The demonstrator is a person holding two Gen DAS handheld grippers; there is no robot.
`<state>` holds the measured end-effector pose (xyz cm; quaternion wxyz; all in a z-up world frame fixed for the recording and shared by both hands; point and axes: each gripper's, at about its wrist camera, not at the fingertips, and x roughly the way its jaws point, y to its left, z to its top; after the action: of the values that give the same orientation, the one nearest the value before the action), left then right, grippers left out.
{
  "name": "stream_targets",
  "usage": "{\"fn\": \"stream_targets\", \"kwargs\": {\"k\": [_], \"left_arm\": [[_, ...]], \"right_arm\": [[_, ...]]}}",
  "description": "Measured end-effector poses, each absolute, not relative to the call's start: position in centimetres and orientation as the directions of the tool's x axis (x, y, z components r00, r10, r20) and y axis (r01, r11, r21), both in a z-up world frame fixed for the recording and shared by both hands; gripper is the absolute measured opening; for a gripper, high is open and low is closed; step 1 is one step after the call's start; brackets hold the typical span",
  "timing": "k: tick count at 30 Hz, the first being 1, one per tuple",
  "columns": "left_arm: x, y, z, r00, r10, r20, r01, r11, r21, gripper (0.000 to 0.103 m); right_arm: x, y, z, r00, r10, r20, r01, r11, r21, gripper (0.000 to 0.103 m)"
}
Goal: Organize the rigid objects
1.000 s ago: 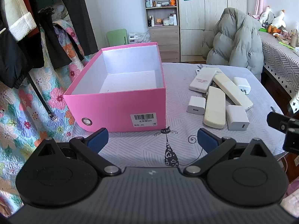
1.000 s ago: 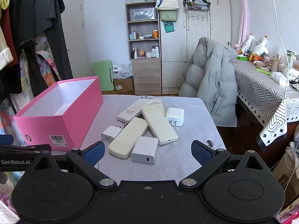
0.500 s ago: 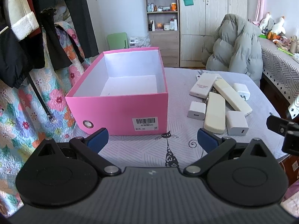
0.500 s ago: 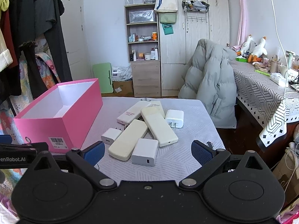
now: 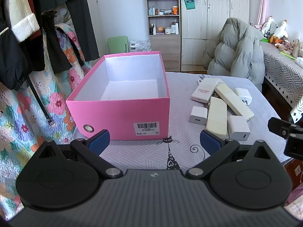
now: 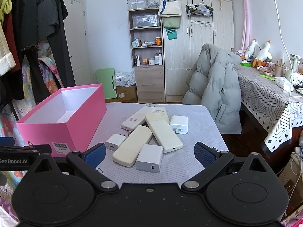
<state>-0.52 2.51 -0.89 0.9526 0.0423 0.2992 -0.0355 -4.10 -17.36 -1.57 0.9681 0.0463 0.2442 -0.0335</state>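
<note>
Bedroom at home — wardrobe [image 6: 197, 45], hanging clothes [image 6: 28, 43], plush toys [image 6: 259, 53].

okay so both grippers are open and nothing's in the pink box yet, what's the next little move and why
Probably ease the right gripper forward and down onto the nearest white charger. It lies closest, flat on the table, nothing resting on it, and the jaws stand wide apart. The pink box looks empty.
</note>
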Motion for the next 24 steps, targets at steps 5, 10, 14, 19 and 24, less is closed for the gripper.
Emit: {"fn": "stream_targets", "kwargs": {"k": [5, 10, 14, 19, 24], "left_arm": [[-0.5, 2.6, -0.9, 0.815, -0.048, -0.577, 0.100, 0.993, 0.058, 0.103], [-0.2, 2.4, -1.0, 0.795, -0.078, -0.602, 0.146, 0.987, 0.065, 0.103], [0.2, 2.3, -0.3, 0.773, -0.106, -0.625, 0.190, 0.979, 0.070, 0.100], [1.1, 3.3, 1.9, 0.749, -0.159, -0.643, 0.264, 0.962, 0.070, 0.100], [4.0, 5.1, 4.3, 0.745, -0.125, -0.656, 0.298, 0.941, 0.160, 0.103]], "right_arm": [[-4.1, -17.3, -1.6, 0.878, -0.042, -0.477, 0.087, 0.994, 0.073, 0.101], [-3.8, -17.3, -1.8, 0.873, -0.033, -0.486, 0.078, 0.994, 0.073, 0.101], [-3.2, -17.4, -1.9, 0.866, -0.014, -0.501, 0.066, 0.994, 0.086, 0.101], [-2.7, -18.8, -1.5, 0.908, 0.119, -0.403, -0.065, 0.987, 0.145, 0.101], [0.7, -21.1, -1.1, 0.846, 0.236, -0.478, -0.106, 0.953, 0.284, 0.101]]}}
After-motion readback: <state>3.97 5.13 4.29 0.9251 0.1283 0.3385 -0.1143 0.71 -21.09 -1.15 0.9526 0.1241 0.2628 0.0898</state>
